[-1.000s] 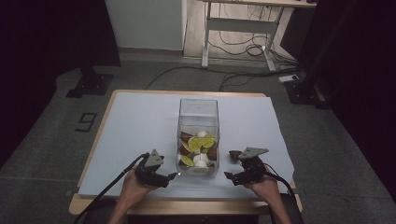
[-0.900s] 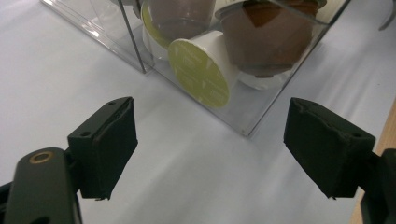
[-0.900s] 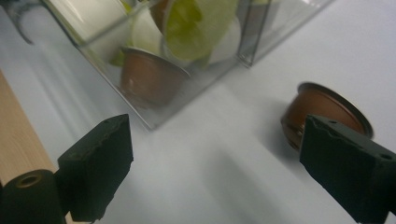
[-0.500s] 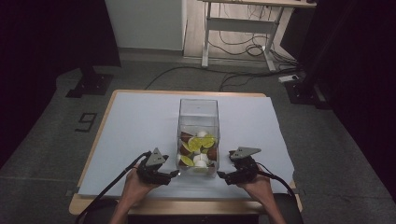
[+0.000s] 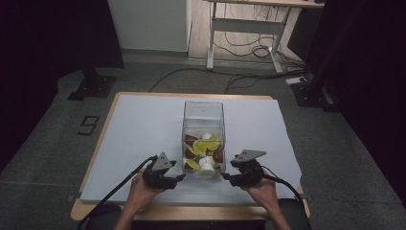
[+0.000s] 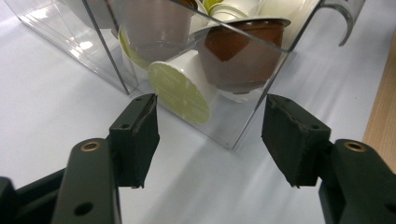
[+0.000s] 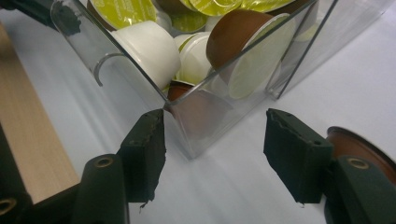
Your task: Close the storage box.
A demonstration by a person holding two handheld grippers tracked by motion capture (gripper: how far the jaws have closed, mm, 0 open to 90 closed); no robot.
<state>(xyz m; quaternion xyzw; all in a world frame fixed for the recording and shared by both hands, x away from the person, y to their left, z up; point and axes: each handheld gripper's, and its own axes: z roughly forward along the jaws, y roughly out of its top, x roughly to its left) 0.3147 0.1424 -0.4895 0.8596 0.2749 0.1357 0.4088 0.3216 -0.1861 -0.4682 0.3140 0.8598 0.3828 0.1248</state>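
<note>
Dark floor with trailing cables surrounds a wooden table (image 5: 95, 158) covered by a pale sheet (image 5: 143, 124). On the sheet, toward the person's side, stands a clear plastic box (image 5: 203, 112), tall and open-topped, with coffee capsules (image 5: 203, 148) piled in its lower part: brown, white and lime-green ones lying at all angles. The left gripper (image 5: 181, 178) sits just beside the box's near left corner, held low over the sheet; in the left gripper view its 2 black jaws stand about half apart, having just been closing, with that corner of the box (image 6: 233, 140) pointing into the gap ahead of them and neither pad touching it. The right gripper (image 5: 224, 178) sits just beside the near right corner; in the right gripper view its jaws are likewise about half apart and have just been closing, the box's corner (image 7: 187, 140) reaching toward the gap, with 1 pad very near the edge, though contact cannot be told. A brown capsule (image 7: 355, 144) lies on the sheet behind the right gripper's jaw.
</note>
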